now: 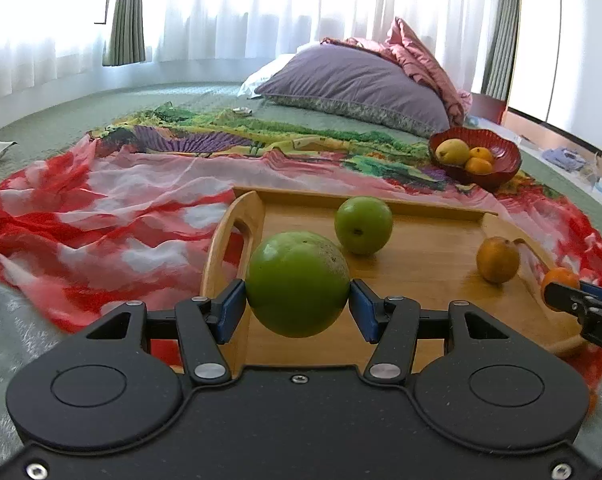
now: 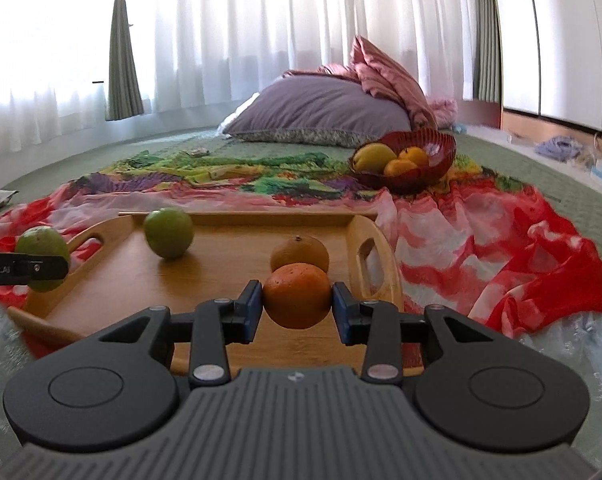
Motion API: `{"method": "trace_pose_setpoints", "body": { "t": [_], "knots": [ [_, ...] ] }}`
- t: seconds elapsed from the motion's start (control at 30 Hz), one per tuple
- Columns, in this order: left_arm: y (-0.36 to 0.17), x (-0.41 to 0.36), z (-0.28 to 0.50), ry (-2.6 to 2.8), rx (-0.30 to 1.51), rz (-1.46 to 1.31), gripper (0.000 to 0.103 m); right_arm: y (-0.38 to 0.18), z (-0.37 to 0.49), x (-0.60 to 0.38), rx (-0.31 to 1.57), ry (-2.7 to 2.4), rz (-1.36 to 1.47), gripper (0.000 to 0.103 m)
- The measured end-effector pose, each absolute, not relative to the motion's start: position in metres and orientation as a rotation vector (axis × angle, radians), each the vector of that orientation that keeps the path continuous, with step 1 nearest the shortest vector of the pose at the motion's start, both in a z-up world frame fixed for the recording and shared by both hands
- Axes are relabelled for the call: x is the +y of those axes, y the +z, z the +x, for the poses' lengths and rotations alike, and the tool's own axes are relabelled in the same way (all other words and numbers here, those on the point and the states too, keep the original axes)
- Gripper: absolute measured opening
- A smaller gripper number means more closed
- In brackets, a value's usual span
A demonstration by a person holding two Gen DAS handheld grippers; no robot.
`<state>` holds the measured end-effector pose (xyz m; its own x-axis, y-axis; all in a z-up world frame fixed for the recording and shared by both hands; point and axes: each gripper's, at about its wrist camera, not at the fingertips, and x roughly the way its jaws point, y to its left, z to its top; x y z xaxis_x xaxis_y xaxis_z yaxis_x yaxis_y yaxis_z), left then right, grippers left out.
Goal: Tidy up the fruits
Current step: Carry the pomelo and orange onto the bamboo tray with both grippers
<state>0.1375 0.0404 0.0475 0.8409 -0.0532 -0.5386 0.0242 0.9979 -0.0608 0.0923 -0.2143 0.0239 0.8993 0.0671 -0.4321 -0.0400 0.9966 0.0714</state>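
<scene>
Two fruits are in our grip at once: the left gripper is clenched on a large green fruit, and the right gripper is clenched on an orange. Both hang just above the wooden tray, clear of its floor as far as we can judge. On the tray lie a smaller green fruit near the far rim and a second orange just behind the held one. Farther off, on the patterned cloth, sits a red bowl holding a yellow fruit and two small oranges.

We judge the bowl to be the target. The pads touch each round fruit only at its sides, so a tilt or jolt could let one roll free. The bowl rests on soft, rumpled cloth and is partly full; a hard drop might tip it or bounce fruit out.
</scene>
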Motion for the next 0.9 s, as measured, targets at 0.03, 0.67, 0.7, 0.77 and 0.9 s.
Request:
{"method": "trace_pose_setpoints", "body": {
  "t": [0.03,0.67,0.7,0.77,0.9],
  "knots": [
    [0.045,0.040,0.142,-0.035,0.573,-0.045,0.054,0.023,0.097,-0.216,0.455,0.055,0.069,0.042],
    [0.023,0.038,0.185,0.009,0.652,-0.035,0.054,0.004,0.136,-0.222,0.566,0.064,0.090,0.042],
    [0.023,0.037,0.185,0.009,0.653,-0.034,0.054,0.004,0.136,-0.222,0.566,0.065,0.088,0.042],
    [0.023,0.036,0.185,0.011,0.651,-0.030,0.054,0.004,0.136,-0.222,0.566,0.066,0.084,0.042],
    [0.023,0.036,0.185,0.009,0.651,-0.030,0.054,0.004,0.136,-0.222,0.567,0.069,0.082,0.042]
  ]
}}
